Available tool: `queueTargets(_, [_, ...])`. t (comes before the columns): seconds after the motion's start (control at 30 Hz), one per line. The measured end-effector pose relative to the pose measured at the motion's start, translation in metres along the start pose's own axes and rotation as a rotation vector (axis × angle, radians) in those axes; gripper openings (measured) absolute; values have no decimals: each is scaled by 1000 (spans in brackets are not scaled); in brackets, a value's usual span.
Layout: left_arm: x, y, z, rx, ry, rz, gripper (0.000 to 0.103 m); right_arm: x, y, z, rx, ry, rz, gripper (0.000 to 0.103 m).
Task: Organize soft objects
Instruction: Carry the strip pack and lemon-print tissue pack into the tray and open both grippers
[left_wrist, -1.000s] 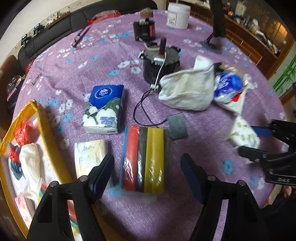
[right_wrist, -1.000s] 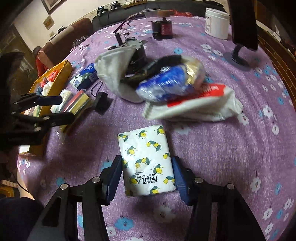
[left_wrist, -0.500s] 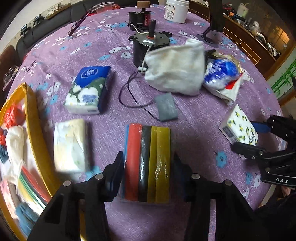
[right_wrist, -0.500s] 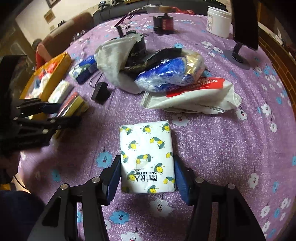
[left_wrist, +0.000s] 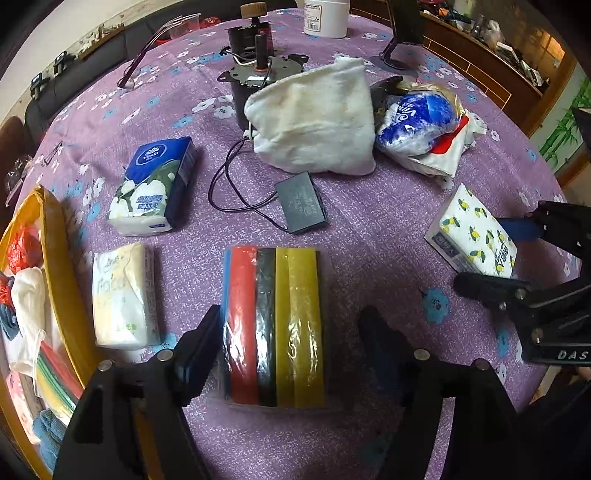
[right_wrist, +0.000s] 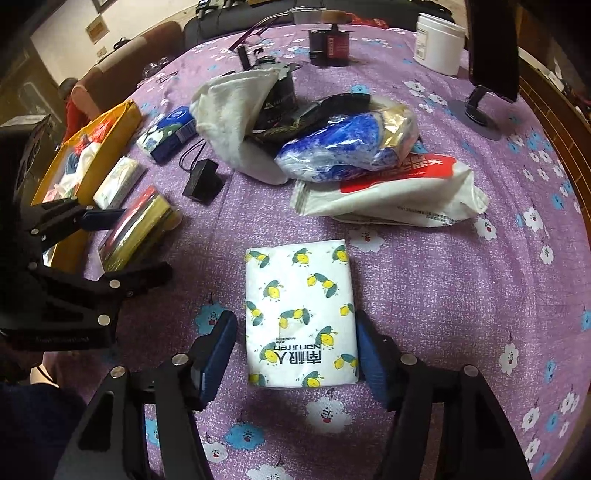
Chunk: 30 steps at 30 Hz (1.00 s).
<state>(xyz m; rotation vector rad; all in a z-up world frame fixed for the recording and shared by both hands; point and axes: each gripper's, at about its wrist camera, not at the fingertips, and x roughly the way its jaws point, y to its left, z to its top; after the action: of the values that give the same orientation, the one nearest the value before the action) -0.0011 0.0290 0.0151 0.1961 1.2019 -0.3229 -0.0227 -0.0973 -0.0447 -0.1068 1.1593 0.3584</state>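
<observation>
The left gripper (left_wrist: 288, 343) is opening, its jaws wide around the striped sponge pack (left_wrist: 273, 325), the right pad clear of it. The right gripper (right_wrist: 295, 347) brackets the lemon-print tissue pack (right_wrist: 301, 314) at medium width, pads barely touching. Judgement: centre each pack, then close gently before lifting toward the yellow bin (left_wrist: 62, 266) left of the left gripper.

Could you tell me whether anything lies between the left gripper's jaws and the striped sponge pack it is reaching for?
Nothing visible does. The striped sponge pack already lies between the jaws of the left gripper, which are opening, with a clear gap on its right side. The cream tissue pack sits off to the left, outside the jaws.
</observation>
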Motion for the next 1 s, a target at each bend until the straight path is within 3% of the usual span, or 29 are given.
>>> queueTargets(0.07, [-2,0,-2,2,-13,9,68,-1,-2,0,7,-3,1,56])
queueTargets(0.13, [-6,1,-1,2,-25,14,43,-2,-2,-1,5,-5,-1,56])
queueTargets(0.37, [-21,7,-6,-45,-69,-30,41,-17,7,0,-17,-64,11,56])
queueTargets(0.6, [-56,22,-6,-95,-171,-21,41,-18,16,2,-14,-76,40,56])
queueTargets(1.0, [-98,71,-30,-222,-251,14,41,-21,70,24,-123,-97,115,56])
